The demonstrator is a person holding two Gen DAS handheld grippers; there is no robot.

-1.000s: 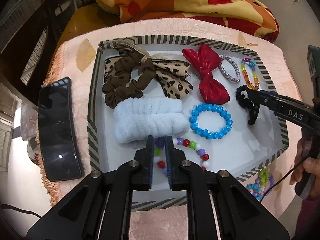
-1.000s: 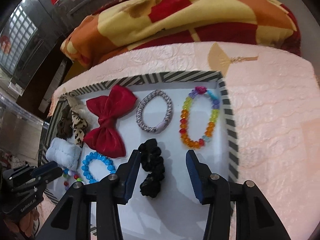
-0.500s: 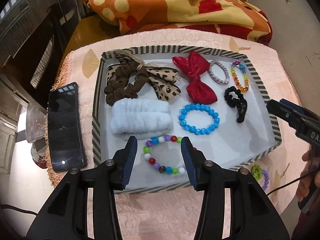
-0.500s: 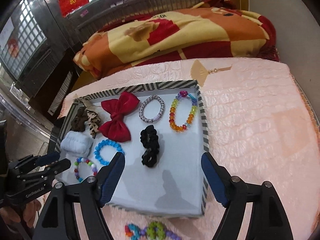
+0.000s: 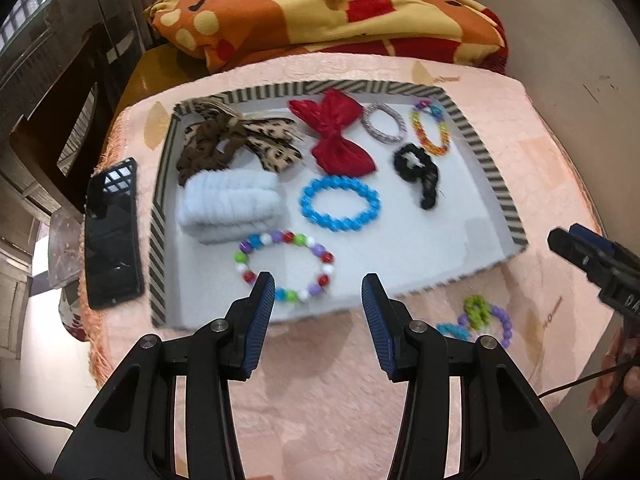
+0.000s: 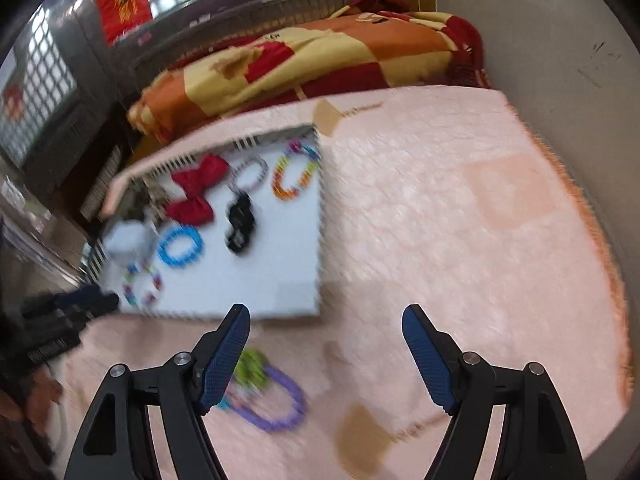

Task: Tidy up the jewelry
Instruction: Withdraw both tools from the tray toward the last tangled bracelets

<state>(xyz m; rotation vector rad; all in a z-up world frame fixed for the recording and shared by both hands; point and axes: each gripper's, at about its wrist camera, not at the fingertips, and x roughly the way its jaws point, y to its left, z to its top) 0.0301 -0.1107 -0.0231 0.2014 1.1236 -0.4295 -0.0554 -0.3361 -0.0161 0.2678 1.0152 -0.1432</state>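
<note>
A striped-rim tray on the pink cloth holds a multicolour bead bracelet, a blue bead bracelet, a black scrunchie, a red bow, a silver ring bracelet, a rainbow bracelet, a leopard bow and a white fluffy band. A purple, green and blue bead bracelet lies on the cloth in front of the tray. My left gripper is open and empty over the tray's near edge. My right gripper is open and empty above the cloth, just right of the loose bracelet.
A black phone lies left of the tray. An orange and yellow blanket is heaped behind the table. The pink cloth stretches right of the tray to a wall. The right gripper shows at the right edge of the left wrist view.
My left gripper opened, let go of the multicolour bracelet in the tray and drew back. My right gripper left the black scrunchie in the tray, opened wider and pulled back toward the loose bracelet.
</note>
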